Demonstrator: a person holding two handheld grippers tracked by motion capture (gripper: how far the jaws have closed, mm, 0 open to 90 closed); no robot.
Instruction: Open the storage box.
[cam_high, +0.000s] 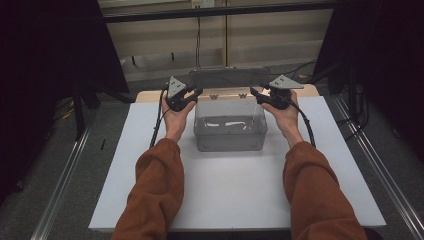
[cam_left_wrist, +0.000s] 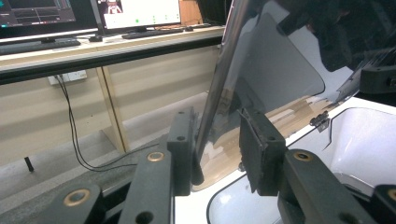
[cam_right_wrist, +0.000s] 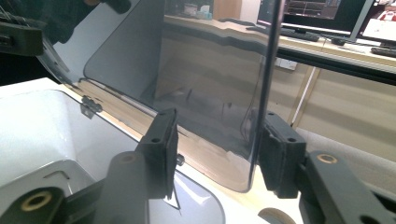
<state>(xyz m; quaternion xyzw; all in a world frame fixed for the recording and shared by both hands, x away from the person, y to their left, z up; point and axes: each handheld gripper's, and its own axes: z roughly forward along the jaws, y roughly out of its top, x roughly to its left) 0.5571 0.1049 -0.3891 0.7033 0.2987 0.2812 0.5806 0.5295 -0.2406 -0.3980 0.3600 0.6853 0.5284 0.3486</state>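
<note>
A clear plastic box (cam_high: 230, 131) stands at the back middle of the white board (cam_high: 225, 190). Its hinged smoky lid (cam_high: 229, 78) is raised upright behind it. My left gripper (cam_high: 196, 93) is at the lid's left edge and my right gripper (cam_high: 255, 93) at its right edge. In the left gripper view the lid (cam_left_wrist: 275, 60) runs between the open jaws of the left gripper (cam_left_wrist: 219, 144), close to the left pad (cam_left_wrist: 183, 140). In the right gripper view the lid's edge (cam_right_wrist: 264, 84) lies by the right pad (cam_right_wrist: 275, 149), and the right gripper (cam_right_wrist: 219, 144) is open.
Metal rails (cam_high: 70, 170) run along both sides of the table. Dark curtains (cam_high: 45, 45) hang at the left and right. A wooden desk (cam_left_wrist: 107, 46) with monitors and keyboards stands beyond the table. Small hinges (cam_right_wrist: 88, 105) join the lid to the box's back rim.
</note>
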